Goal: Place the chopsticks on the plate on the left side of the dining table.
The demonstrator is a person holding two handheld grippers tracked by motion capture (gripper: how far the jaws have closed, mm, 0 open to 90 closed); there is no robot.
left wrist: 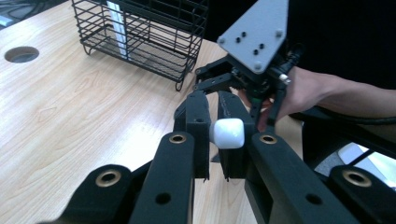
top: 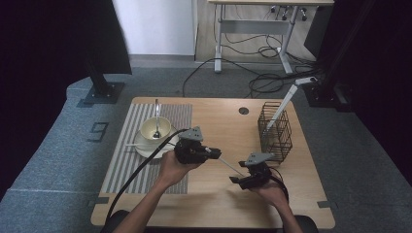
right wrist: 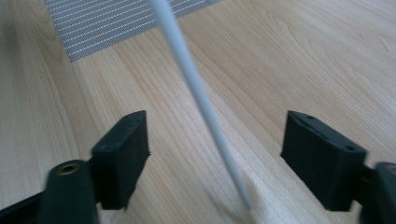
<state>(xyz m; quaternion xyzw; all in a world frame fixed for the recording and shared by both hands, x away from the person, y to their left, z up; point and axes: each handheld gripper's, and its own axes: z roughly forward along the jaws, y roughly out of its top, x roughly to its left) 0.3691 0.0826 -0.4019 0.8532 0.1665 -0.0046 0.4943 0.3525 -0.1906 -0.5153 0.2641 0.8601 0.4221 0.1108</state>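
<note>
Your left gripper (top: 214,154) is clamped tight on the thick end of the white stick (top: 231,166), seen as a rounded white butt (left wrist: 227,133) pinched between its pads. The stick's long axis slants from that gripper down and right across the table (top: 218,194), its thin tip just in front of your right gripper (top: 239,180). There the jaws stand apart, the stick (right wrist: 201,93) between them, touching neither.

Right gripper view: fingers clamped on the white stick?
No, the white stick runs between the right gripper's fingers with clear gaps on both sides.
</note>
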